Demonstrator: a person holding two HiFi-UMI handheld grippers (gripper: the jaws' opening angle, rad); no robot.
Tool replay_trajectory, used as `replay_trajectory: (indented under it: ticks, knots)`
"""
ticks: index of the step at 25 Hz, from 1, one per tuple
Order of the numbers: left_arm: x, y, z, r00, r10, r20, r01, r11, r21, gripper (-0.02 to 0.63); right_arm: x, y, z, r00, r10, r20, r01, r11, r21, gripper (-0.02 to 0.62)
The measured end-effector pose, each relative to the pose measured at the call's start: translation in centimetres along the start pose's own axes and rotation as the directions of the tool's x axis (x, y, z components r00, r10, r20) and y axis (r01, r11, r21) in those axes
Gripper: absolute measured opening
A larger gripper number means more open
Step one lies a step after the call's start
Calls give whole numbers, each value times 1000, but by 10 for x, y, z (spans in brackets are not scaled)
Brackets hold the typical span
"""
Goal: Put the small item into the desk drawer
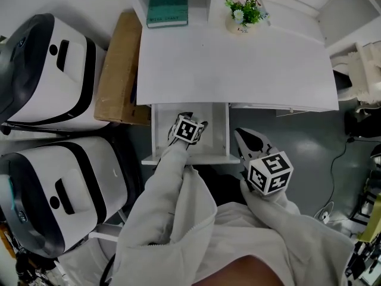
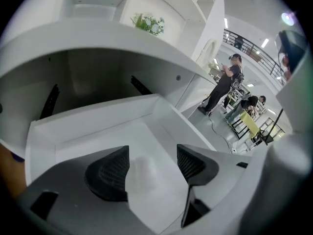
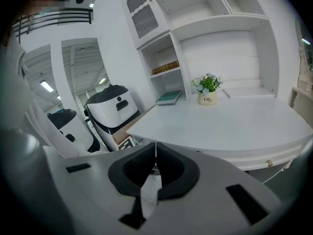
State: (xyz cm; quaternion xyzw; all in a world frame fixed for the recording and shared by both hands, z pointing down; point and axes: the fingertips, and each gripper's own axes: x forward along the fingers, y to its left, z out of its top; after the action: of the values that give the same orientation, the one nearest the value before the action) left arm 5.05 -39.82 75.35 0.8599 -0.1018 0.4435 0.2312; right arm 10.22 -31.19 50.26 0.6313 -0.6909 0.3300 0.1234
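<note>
- A big white desk (image 1: 238, 64) is seen from above.
- Two big white and black machines (image 1: 47, 70) are parked on the floor at the desk's left side, one nearer and one farther.
- A flat brown cardboard box (image 1: 119, 70) is seen just beside the desk's left edge, next to the farther machine.
- The drawer (image 1: 217, 133) under the desk top is pulled out. It is white inside.
- The left gripper (image 2: 152, 153) is held down inside the drawer. Its jaws are spread wide, and nothing is squeezed by the pads.
- The right gripper (image 3: 155, 148) is held just outside the drawer, near its front right corner. Its jaws are pressed together, and nothing is seen between them.
- A green book (image 1: 167, 6) is laid flat in a shelf space at the back left of the desk.
- A small pot of flowers (image 1: 243, 14) is stood at the back of the desk top, to the right of the book.
- The small item (image 2: 141, 175) is seen as a white, blurry lump on the drawer floor. It is found between the left gripper's open jaws, closer to one pad and well clear of the other.
</note>
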Motion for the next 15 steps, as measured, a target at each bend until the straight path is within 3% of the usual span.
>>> replay_trajectory:
  ticks: [9,15]
  knots:
    - [-77,-26,37,990,8,144,7,995,-103,302,7,19,7,992,126,12,-125,991,-45,34]
    - [-136,-48,52,952,35,305,18,985,-169,302,5,29,11,982,187,27,-185,981,-67,34]
